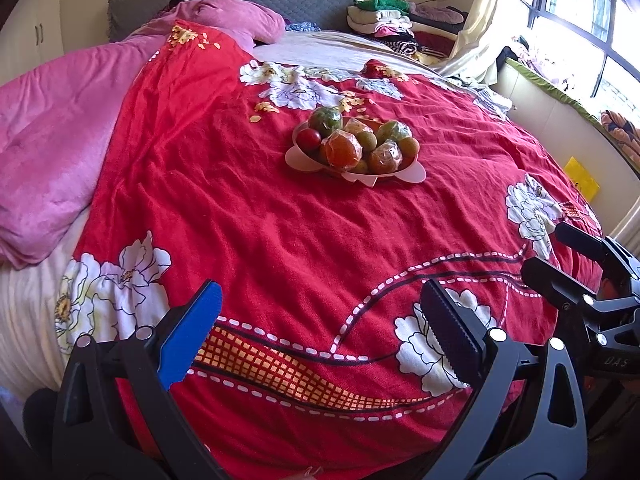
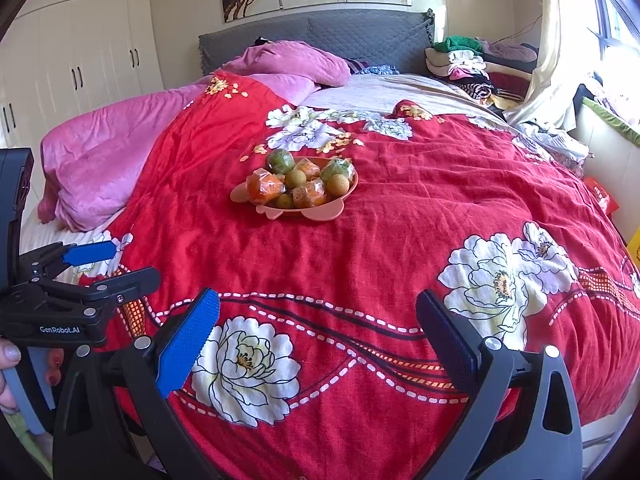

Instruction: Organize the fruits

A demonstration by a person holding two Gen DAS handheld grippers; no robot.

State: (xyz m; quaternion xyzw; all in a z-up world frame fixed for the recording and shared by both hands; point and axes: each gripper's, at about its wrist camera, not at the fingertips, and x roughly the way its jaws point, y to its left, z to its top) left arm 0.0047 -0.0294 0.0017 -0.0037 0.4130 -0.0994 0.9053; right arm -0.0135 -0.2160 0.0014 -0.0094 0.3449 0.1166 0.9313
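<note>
A pink bowl [image 1: 412, 176] sits on the red flowered bedspread [image 1: 280, 220], near the middle of the bed, at about 12 o'clock from both claws. It is piled full of fruits [image 1: 356, 140]. Some are orange and wrapped in shiny clear plastic, like the wrapped orange [image 1: 343, 151] at the front. Some are small, round and brownish green. One red tomato [image 1: 309, 139] sits at the bowl's 9 o'clock side. A big green fruit [image 1: 325, 119] is at the back.

The left claw [image 1: 320, 332] is spread wide and holds nothing. The right claw [image 2: 318, 336] is spread wide too, with nothing in it. Both hang over the bedspread, well apart from the bowl.
</note>
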